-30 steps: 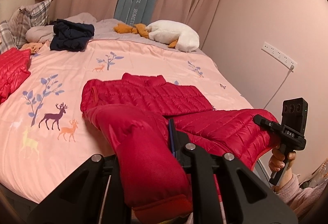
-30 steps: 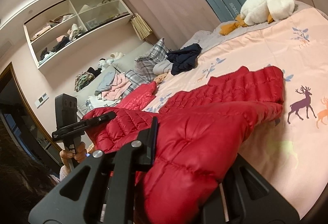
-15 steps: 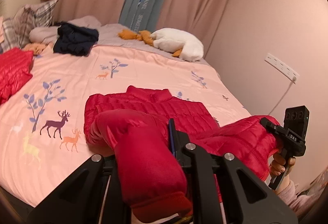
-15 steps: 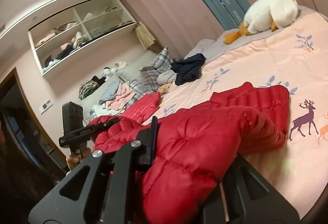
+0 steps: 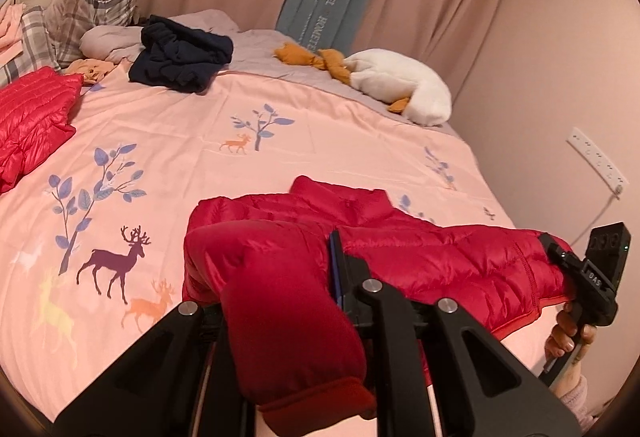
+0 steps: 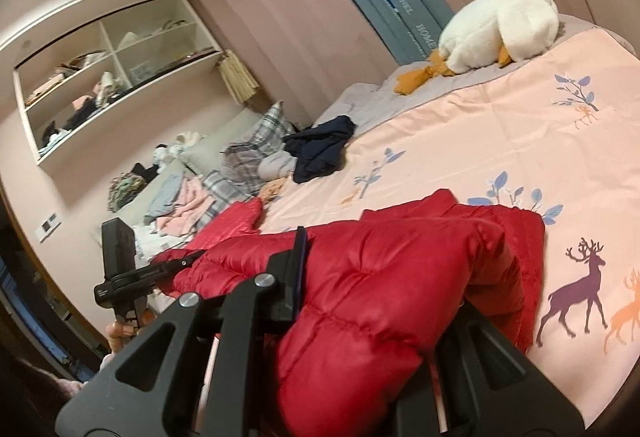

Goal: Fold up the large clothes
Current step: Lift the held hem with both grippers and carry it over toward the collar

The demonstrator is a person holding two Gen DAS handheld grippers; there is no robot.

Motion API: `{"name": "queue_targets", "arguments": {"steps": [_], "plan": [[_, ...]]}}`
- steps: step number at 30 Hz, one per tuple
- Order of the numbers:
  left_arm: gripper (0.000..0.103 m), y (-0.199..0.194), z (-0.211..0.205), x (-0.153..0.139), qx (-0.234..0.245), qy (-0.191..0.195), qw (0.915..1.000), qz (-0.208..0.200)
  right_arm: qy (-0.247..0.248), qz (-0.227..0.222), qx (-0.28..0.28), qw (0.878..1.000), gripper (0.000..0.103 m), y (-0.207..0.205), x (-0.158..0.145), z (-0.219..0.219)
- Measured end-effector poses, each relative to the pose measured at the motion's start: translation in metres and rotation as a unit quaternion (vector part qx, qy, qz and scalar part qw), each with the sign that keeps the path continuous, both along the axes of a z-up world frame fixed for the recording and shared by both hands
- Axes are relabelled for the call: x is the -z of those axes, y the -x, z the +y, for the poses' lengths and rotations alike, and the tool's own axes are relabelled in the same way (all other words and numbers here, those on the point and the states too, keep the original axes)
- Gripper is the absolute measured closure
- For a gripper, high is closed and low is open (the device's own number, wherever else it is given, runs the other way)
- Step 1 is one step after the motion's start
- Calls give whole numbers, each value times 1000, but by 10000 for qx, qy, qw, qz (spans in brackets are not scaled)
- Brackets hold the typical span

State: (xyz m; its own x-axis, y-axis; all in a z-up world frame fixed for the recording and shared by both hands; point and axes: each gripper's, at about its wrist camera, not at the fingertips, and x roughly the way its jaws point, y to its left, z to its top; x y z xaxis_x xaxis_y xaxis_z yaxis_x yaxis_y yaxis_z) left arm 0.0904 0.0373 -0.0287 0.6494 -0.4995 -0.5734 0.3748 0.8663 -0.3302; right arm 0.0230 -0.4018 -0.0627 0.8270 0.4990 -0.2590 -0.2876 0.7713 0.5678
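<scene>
Both grippers, left gripper point(image 5: 280, 317) and right gripper point(image 6: 360, 317), are clamping the red down jacket's point(image 5: 420, 261) hem edge, folding it over on the pink bedspread point(image 5: 320, 141). Next move probably calls for laying the hem level at the collar, then releasing.

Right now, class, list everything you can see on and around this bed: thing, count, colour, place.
Down jacket: one, red, near edge of bed, clamped by both grippers.
Second jacket: one, red, far left of bed.
Dark garment: one, navy, crumpled by the pillows.
Plush goose: one, white and orange, far side.
Plaid pillows: two, grey check, head of bed.
Bedspread: one, pink, deer print.
Wall shelf: one, white, cluttered.
Power strip: one, white, wall.
Left gripper: black, shut on a sleeve.
Right gripper: black, shut on the jacket.
</scene>
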Motion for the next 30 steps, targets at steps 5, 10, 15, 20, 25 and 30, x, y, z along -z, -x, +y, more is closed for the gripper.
{"name": "queue_targets", "arguments": {"steps": [5, 10, 15, 20, 25, 30], "plan": [[90, -24, -13, 14, -109, -212, 9997, 77, 116, 244, 185, 9995, 89, -27, 11, -2], [90, -49, -25, 31, -198, -383, 9988, 223, 213, 496, 335, 9980, 89, -55, 23, -4], [90, -71, -36, 47, -252, -546, 9974, 404, 224, 774, 449, 9957, 89, -81, 40, -7], [90, -96, -46, 65, -312, -721, 9953, 565, 173, 1015, 557, 9931, 89, -106, 58, -12], [89, -117, -56, 80, -388, -824, 9933, 706, 112, 1255, 663, 9898, 88, -130, 76, -18], [87, -134, -64, 91, -420, -881, 9919, 808, 50, 1440, 741, 9868, 88, -148, 91, -24]]}}
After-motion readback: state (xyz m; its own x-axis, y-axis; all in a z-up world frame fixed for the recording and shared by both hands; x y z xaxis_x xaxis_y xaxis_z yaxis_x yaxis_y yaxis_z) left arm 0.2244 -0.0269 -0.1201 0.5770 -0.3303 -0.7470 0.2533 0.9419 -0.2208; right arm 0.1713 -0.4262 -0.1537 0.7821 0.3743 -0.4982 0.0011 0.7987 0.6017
